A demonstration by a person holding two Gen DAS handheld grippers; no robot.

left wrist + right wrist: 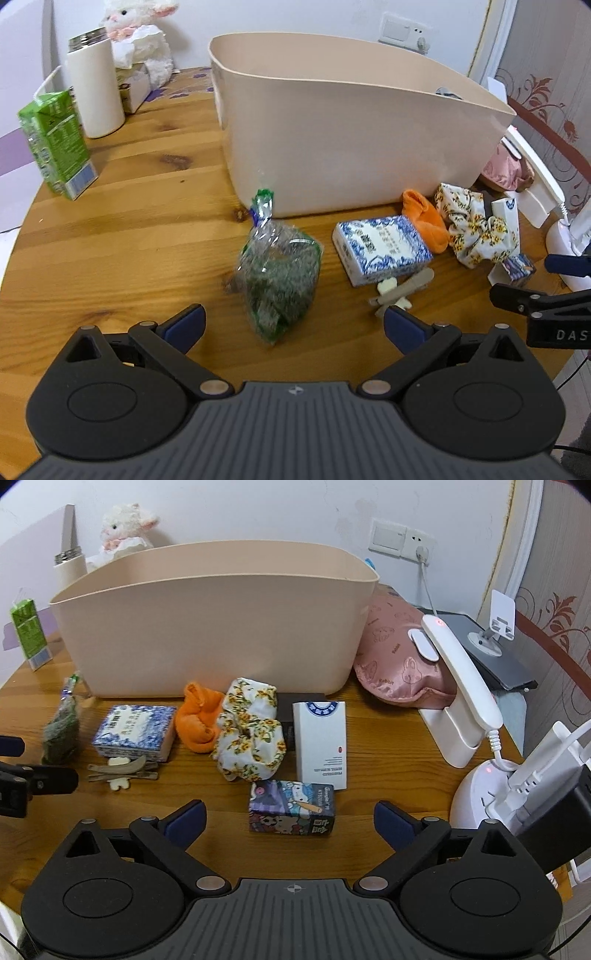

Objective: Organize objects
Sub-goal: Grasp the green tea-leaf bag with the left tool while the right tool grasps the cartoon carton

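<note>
- Our left tongs (293,325) are spread, framing the clear bag of green contents (279,275) lying just before the beige bin (332,147), ready for pickup.
- Our right tongs (290,818) gape around the cartoon box (291,806) on the tabletop (388,746), nearer us than the bin.

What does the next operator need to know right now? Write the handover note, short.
Left gripper: open, empty, lined up on the clear plastic bag of dark green contents.
Right gripper: open, empty, facing the small cartoon-printed box.
The tall beige plastic bin stands at the back of the round wooden table; what is inside cannot be seen.
In front of it, all on the table: blue-and-white patterned box, orange cloth, sunflower-print fabric, white flat box, beige hair clips.
Done: nothing visibly binned.
Left: everything, probably starting with the bag.
</note>
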